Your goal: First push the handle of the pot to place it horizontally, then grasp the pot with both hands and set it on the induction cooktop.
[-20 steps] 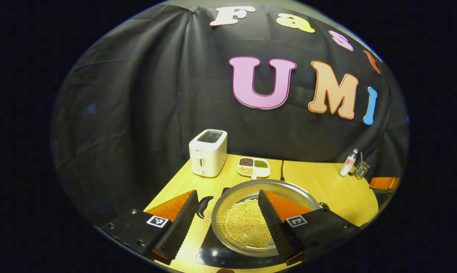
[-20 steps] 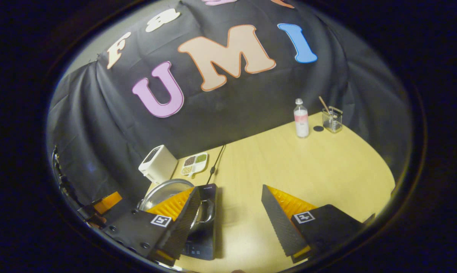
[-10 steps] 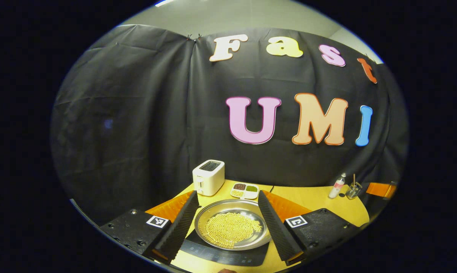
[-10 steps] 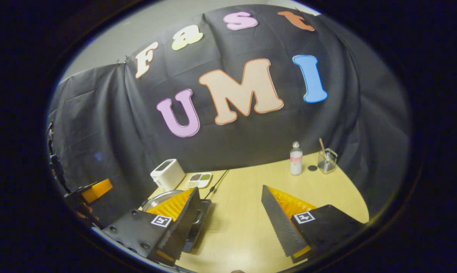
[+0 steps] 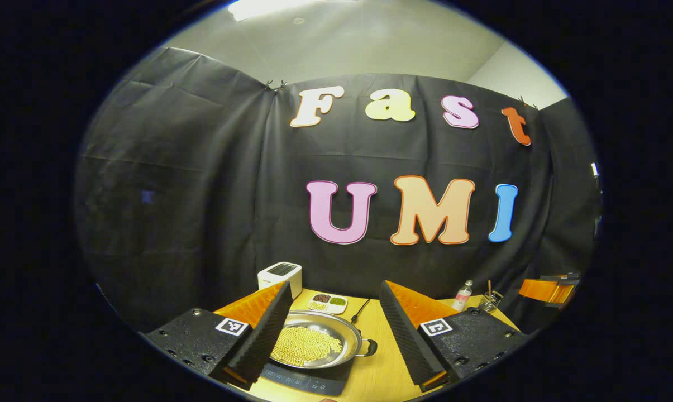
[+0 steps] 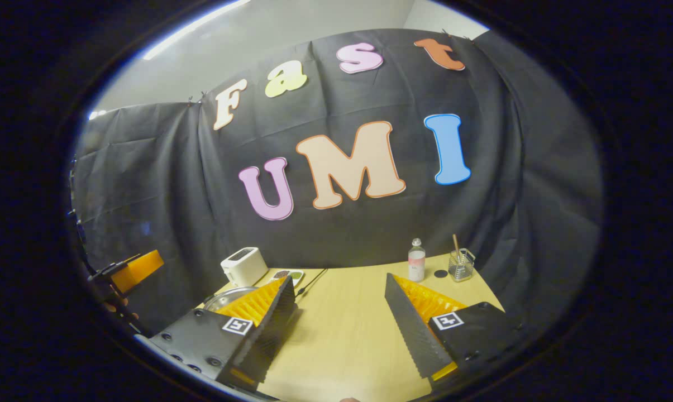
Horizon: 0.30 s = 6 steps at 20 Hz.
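1. Left gripper view: the pot (image 5: 314,346) is sitting on the induction cooktop (image 5: 305,378), its handle (image 5: 370,349) pointing sideways, away from the toaster (image 5: 280,276).
2. You are holding your left gripper (image 5: 330,335) and right gripper (image 6: 342,329) wide apart, gripping nothing.

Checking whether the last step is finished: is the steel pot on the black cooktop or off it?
On it. The round steel pot of yellow beans sits flat on the black induction cooktop, and both tongs are open, clear of it.
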Motion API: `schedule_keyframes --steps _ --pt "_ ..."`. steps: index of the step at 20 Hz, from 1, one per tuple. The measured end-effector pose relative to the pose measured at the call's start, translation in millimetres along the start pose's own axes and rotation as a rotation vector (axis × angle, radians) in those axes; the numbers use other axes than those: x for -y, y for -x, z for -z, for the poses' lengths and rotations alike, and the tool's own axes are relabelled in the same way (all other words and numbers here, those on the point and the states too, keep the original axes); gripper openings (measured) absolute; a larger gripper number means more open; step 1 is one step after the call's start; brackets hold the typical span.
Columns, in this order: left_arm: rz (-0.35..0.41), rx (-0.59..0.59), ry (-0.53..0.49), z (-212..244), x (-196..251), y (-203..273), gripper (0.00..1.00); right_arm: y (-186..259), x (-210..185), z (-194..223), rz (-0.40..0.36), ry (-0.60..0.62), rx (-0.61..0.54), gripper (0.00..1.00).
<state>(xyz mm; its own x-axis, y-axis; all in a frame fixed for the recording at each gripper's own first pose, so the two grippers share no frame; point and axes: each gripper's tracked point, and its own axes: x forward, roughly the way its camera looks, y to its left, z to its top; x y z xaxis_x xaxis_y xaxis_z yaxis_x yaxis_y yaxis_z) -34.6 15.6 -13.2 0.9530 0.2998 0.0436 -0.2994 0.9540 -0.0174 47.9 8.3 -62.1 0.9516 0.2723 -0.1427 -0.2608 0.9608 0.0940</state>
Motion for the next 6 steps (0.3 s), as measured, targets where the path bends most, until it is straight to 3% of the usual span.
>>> schedule_keyframes --steps 6 --pt "0.004 -0.065 0.001 19.7 12.6 2.8 0.96 14.7 -9.1 4.9 -0.031 0.012 0.016 0.92"
